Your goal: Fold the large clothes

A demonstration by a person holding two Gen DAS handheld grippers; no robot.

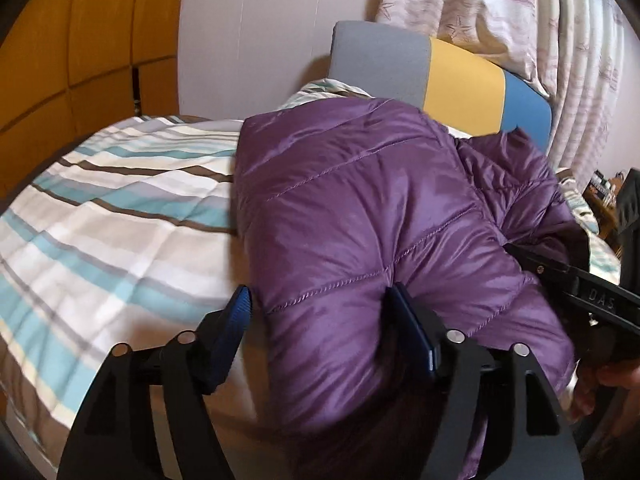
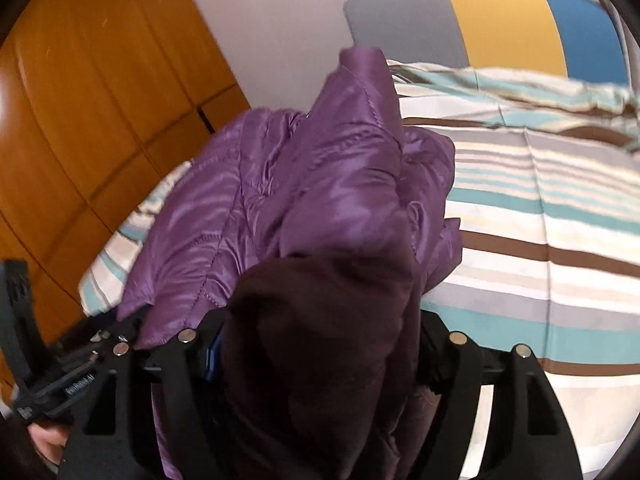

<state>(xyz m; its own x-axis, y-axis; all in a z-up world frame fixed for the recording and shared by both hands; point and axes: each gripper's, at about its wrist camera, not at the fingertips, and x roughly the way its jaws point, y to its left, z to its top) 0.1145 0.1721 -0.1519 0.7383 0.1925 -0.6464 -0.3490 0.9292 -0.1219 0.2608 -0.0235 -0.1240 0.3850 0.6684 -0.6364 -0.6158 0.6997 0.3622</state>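
Left wrist view: left gripper (image 1: 320,312) is standing wide, jacket (image 1: 360,200) bulging between its fingers, stretching toward upper right; right gripper (image 2: 316,344) is straddling the jacket's bunched end, grip unclear.

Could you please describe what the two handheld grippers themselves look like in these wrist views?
Both are matte black plastic frames. The left gripper has two broad curved black fingers tipped with blue ribbed pads and round silver pins at the joints. The right gripper is built alike, with silver pins; its pads are mostly hidden. Seen from the left wrist, its body carries raised lettering. No cables or sleeves show.
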